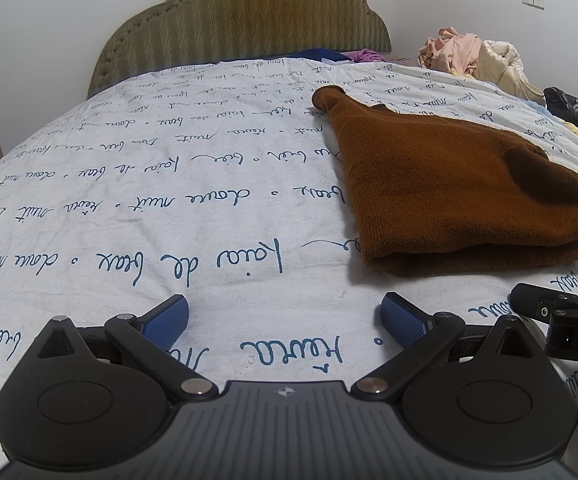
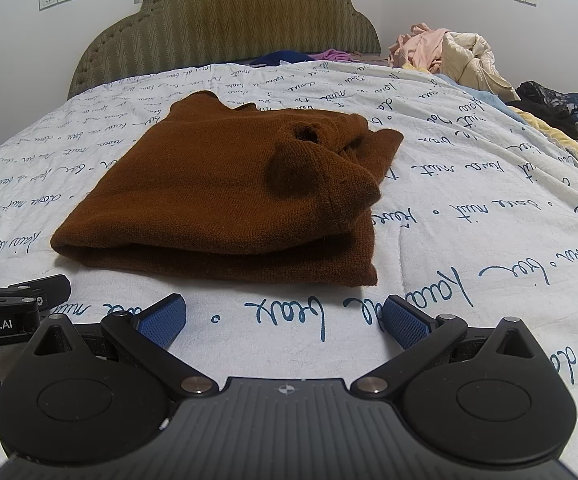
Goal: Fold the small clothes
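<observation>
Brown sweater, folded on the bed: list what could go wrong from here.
1. The brown sweater lies doubled, with a sleeve cuff bulging loose on top; another fold may let it slide out.
2. Both grippers, left gripper and right gripper, rest open and empty close together; moving in at once, they might collide.
3. The bedsheet is soft and wrinkled, so the jaws could pinch it along with the knit edge.

Both cams low, headboard-facing; shared sweater (image 1: 449, 192).
</observation>
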`<action>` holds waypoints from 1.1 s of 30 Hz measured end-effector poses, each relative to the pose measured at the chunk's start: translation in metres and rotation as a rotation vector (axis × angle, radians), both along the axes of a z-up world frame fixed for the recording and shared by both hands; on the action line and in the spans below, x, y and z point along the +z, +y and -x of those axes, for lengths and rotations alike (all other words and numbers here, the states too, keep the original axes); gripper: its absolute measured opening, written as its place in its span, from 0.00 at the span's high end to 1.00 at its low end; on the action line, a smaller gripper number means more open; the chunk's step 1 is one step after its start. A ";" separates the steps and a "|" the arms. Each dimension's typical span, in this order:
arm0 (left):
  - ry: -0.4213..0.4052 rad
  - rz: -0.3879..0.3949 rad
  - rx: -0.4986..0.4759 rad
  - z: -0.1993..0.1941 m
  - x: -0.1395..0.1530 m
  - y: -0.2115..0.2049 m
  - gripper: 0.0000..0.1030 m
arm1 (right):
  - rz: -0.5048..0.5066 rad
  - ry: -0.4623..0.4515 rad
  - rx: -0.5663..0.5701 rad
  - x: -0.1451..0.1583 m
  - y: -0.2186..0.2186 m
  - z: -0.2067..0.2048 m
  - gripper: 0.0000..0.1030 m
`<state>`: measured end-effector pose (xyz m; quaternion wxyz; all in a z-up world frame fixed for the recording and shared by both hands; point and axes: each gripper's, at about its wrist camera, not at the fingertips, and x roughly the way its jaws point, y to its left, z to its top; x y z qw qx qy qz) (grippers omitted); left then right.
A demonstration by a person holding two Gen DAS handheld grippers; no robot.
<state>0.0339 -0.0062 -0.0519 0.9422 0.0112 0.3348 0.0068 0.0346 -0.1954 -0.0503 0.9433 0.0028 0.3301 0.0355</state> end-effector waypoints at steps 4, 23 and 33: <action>0.000 0.000 0.000 0.000 0.000 0.000 0.00 | 0.000 0.000 0.000 0.000 0.000 0.000 0.00; 0.001 -0.006 0.000 0.000 -0.001 -0.001 0.00 | 0.013 0.000 0.002 0.001 0.001 0.000 0.00; 0.000 0.009 0.001 0.001 0.006 0.003 0.00 | 0.008 -0.006 -0.005 0.004 0.001 0.004 0.00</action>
